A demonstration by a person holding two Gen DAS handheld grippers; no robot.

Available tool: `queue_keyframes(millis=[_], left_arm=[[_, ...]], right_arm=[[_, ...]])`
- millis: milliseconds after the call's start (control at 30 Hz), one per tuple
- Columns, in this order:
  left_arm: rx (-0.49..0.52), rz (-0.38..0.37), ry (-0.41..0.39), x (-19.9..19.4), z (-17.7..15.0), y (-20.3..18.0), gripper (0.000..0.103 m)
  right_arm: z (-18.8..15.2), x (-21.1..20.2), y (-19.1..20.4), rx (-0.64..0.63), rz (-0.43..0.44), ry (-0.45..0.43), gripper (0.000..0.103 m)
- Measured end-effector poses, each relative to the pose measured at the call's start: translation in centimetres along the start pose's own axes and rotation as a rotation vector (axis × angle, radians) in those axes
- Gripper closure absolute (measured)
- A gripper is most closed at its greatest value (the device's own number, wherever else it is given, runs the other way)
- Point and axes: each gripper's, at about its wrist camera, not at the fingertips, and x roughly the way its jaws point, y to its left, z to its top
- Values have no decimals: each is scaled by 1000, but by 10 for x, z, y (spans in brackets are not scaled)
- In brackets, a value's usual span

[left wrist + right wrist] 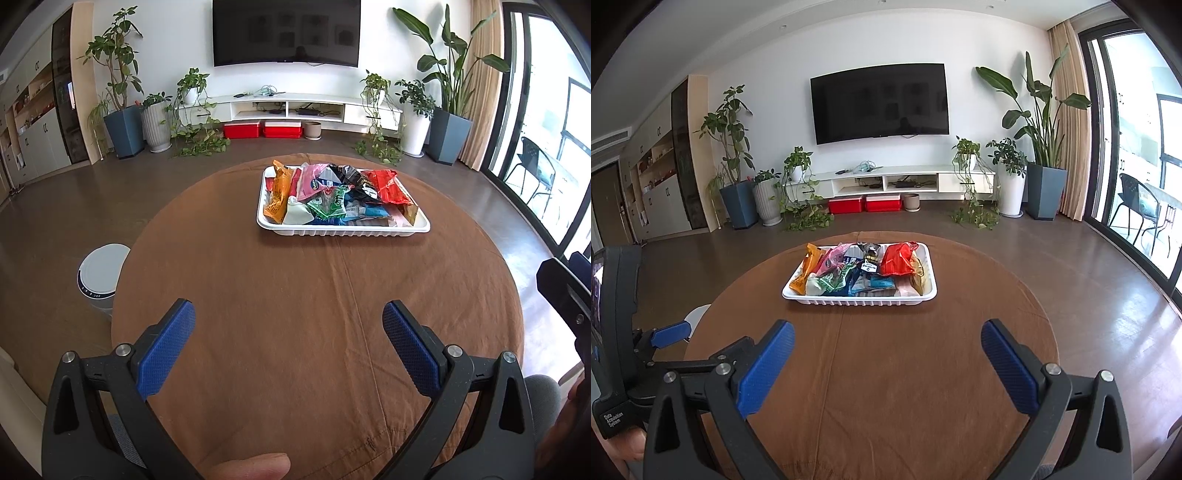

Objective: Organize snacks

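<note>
A white ribbed tray (343, 228) (860, 301) sits on the far half of the round table with the brown cloth (317, 314) (886, 362). Several snack packets fill it: an orange one (277, 192) (809, 267) at the left, a red one (388, 184) (899, 260) at the right, pink, green, black and blue ones between. My left gripper (290, 321) hovers open over the near part of the table, empty. My right gripper (888, 341) is open and empty too, well short of the tray. The left tool shows at the left edge of the right wrist view.
A white round bin (101, 277) stands on the floor left of the table. Beyond the table lie dark floor, a white TV bench (306, 109), two red boxes (262, 130) and potted plants. A glass door (546, 147) runs along the right. A thumb (255, 467) shows at the bottom.
</note>
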Motion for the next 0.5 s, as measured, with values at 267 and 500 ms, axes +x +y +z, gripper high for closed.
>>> queue_keyframes(millis=[267, 500], left_arm=[[0, -1, 1, 0, 0, 0, 0], [0, -1, 1, 0, 0, 0, 0]], right_arm=[[-3, 0, -1, 1, 1, 3, 0], [-2, -1, -1, 1, 1, 4, 0]])
